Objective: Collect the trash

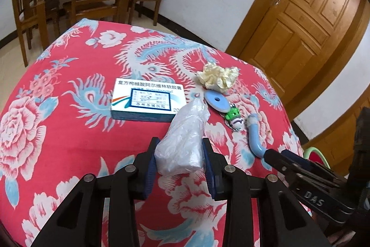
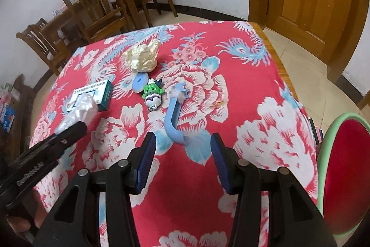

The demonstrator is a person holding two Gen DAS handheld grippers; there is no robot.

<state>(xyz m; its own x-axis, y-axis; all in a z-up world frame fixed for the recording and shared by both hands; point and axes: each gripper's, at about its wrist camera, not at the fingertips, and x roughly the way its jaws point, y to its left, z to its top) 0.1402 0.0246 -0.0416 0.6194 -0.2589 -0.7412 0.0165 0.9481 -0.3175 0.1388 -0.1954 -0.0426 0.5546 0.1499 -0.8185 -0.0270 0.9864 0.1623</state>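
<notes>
1. While the left gripper (image 1: 180,154) pinches a crumpled clear plastic bag (image 1: 182,138) between its blue pads, the bag juts forward over the middle of the table (image 1: 69,136), which is draped in a red flowered cloth.
2. Just past the bag lies a white-and-teal medicine box (image 1: 145,101), flat on the cloth.
3. Nearer the far edge sits a crumpled cream paper wad (image 2: 143,58), touching a pale blue disc (image 2: 140,82); a green-and-white toy keychain (image 2: 152,94) lies beside the disc.
4. The right gripper (image 2: 182,154) hangs with its jaws apart and nothing between the pads, the bent end of a curved blue handle (image 2: 173,117) lying on the cloth just ahead of them.
5. Beyond the table's right edge stands a red chair with a green rim (image 2: 342,173).
</notes>
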